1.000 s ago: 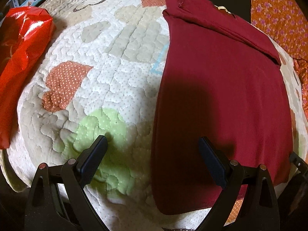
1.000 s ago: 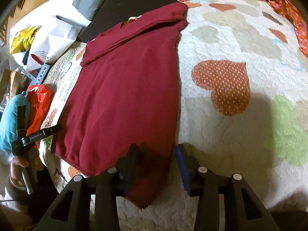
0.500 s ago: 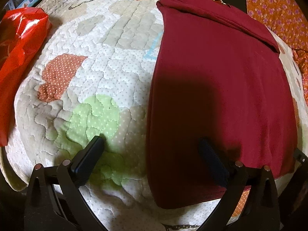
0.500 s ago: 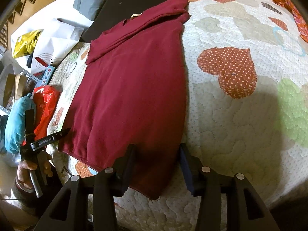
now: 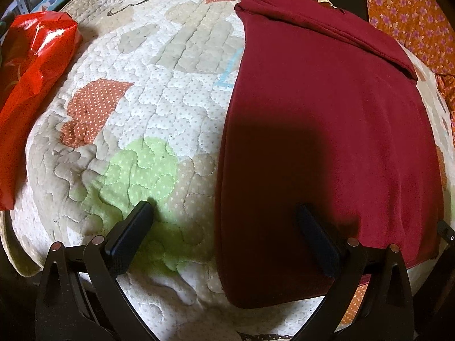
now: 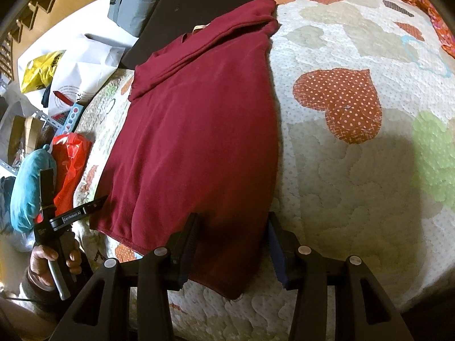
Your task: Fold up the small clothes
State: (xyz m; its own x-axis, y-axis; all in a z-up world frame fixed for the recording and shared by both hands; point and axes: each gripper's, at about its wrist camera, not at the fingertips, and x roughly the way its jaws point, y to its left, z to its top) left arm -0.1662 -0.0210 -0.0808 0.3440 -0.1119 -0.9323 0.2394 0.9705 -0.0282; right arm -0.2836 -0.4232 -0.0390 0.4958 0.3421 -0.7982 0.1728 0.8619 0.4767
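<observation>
A dark red shirt (image 5: 327,119) lies flat on a quilted heart-pattern bedspread (image 5: 159,91), sleeves folded in, collar at the far end. My left gripper (image 5: 224,213) is open wide, straddling the shirt's near left hem corner. In the right wrist view the shirt (image 6: 199,130) lies left of centre. My right gripper (image 6: 231,221) is open with its jaws either side of the shirt's near right hem corner. The left gripper (image 6: 98,201), held in a hand, shows at the shirt's other hem corner.
A red plastic bag (image 5: 34,65) lies at the quilt's left edge. Orange flowered fabric (image 5: 412,14) lies beyond the shirt. Off the bed are a teal cushion (image 6: 25,190), white and yellow bags (image 6: 71,65) and a dark board (image 6: 187,8).
Both grippers have moved forward and lower toward the shirt's hem corners. The right gripper's jaws have opened a little wider around the cloth. The shirt has not moved.
</observation>
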